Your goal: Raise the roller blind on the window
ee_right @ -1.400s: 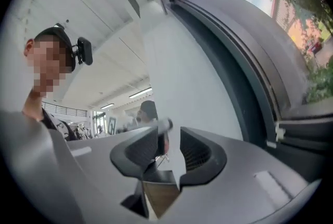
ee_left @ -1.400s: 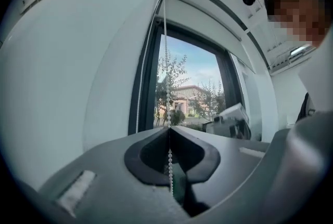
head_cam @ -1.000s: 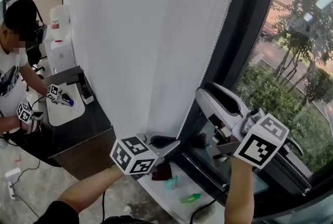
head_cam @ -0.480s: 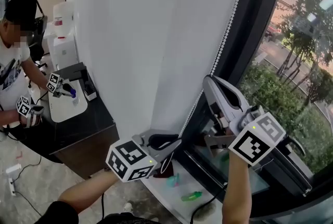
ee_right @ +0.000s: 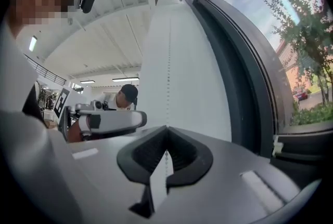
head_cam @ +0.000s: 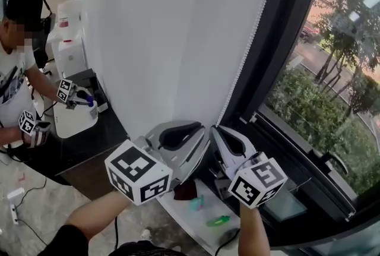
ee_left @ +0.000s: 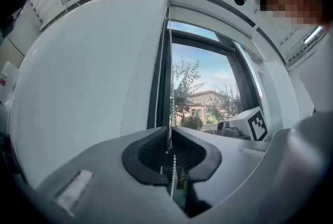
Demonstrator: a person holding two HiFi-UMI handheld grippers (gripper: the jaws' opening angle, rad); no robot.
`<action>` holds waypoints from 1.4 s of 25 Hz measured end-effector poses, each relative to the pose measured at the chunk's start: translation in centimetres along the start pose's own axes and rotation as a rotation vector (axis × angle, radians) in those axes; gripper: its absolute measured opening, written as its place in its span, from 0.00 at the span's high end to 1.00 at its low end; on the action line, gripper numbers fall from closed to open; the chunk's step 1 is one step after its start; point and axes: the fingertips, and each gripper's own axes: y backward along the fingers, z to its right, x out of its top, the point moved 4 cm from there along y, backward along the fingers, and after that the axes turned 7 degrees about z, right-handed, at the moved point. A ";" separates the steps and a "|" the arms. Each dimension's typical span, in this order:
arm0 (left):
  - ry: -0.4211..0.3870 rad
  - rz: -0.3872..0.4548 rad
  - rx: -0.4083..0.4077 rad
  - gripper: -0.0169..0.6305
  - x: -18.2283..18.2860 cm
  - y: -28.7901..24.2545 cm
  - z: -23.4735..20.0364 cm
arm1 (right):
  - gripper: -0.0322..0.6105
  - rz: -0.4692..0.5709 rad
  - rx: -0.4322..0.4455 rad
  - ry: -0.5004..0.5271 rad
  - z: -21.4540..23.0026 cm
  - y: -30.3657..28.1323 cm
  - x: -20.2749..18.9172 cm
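The white roller blind (head_cam: 166,41) hangs over the window, and its bead chain (head_cam: 249,53) runs down its right edge. My right gripper (head_cam: 216,131) is shut on that chain low down; in the right gripper view the chain (ee_right: 168,72) drops straight into the closed tips of my right gripper (ee_right: 166,128). My left gripper (head_cam: 203,137) is just left of it. Its jaws have just been opening. In the left gripper view the chain (ee_left: 171,88) passes through a narrow gap at the tips of my left gripper (ee_left: 169,132), unpinched.
The dark window frame (head_cam: 291,59) stands right of the chain, with trees outside. Below lie a white sill (head_cam: 178,213) with small items and a dark counter (head_cam: 89,148). At the far left, another person (head_cam: 15,76) works with grippers over a white tray (head_cam: 74,121).
My right gripper closed on the chain and came down with it. My left gripper rose until it stood beside the right one.
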 end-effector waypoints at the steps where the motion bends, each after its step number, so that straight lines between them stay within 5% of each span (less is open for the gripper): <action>1: 0.000 -0.010 0.007 0.93 -0.4 -0.1 0.0 | 0.94 0.003 -0.010 -0.010 0.1 0.2 -0.4; 7: 0.008 -0.033 0.055 0.93 -2.3 0.0 0.4 | 0.93 0.023 -0.099 0.029 -0.2 1.2 -0.3; 15: -0.035 -0.144 0.158 0.99 -7.3 1.0 1.6 | 0.90 -0.082 -0.337 0.046 -1.1 4.8 -6.0; 35: -0.049 -0.190 0.188 0.98 -10.0 2.3 2.7 | 0.94 -0.138 -0.361 0.043 -2.9 5.3 -7.3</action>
